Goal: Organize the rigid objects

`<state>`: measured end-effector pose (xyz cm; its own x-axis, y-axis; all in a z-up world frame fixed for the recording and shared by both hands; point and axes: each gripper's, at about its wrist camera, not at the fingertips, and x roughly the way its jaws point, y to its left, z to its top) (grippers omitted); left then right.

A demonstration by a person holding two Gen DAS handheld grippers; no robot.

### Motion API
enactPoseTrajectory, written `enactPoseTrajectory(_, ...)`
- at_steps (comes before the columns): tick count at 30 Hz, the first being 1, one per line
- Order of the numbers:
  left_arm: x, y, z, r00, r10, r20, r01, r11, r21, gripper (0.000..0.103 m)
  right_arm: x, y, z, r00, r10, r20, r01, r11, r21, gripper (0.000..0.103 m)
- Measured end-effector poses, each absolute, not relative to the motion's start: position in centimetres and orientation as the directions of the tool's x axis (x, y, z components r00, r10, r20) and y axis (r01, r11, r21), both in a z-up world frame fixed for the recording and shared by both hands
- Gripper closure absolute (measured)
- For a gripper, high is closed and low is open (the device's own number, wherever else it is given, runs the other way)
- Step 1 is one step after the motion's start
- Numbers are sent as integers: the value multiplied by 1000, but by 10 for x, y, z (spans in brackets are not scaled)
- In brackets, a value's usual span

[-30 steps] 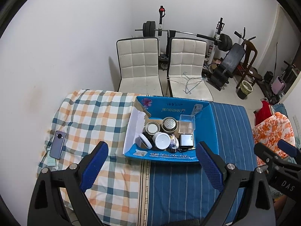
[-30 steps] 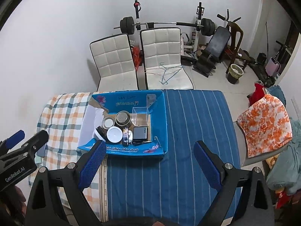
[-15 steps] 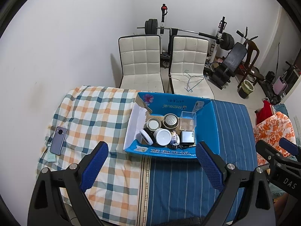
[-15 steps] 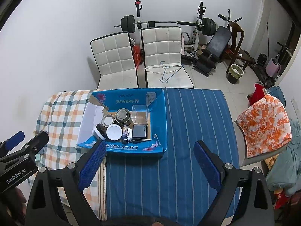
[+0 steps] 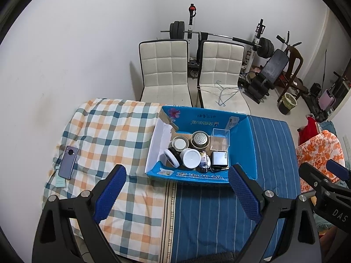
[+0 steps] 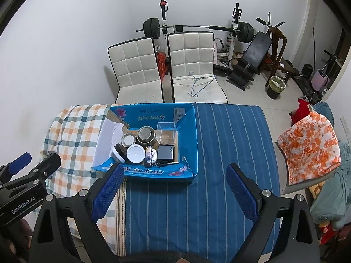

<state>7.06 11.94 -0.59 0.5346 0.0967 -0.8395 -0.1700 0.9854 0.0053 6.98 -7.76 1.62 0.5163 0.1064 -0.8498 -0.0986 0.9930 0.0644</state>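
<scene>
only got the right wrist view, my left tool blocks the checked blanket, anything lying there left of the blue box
Observer: Yes, a purple phone lies flat on the checked blanket, well apart from the blue box.
Operator: face up or down
Observer: Back up; its round camera module is at the far end.
Operator: anything else by it
Observer: A pale green card sits at the phone's near end, touching it or partly under it; I cannot tell which.
</scene>
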Motion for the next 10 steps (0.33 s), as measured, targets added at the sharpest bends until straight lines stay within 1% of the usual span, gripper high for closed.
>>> enactPoseTrajectory(6,71,118,-6,539,100,-837,-169,986,10,8,69,-77,16,519,105,-849,-100,993,62,7)
enactPoseTrajectory(10,73,117,-7,542,119,-832,-162,986,36,8,70,-75,17,519,105,-848,-101,993,61,7)
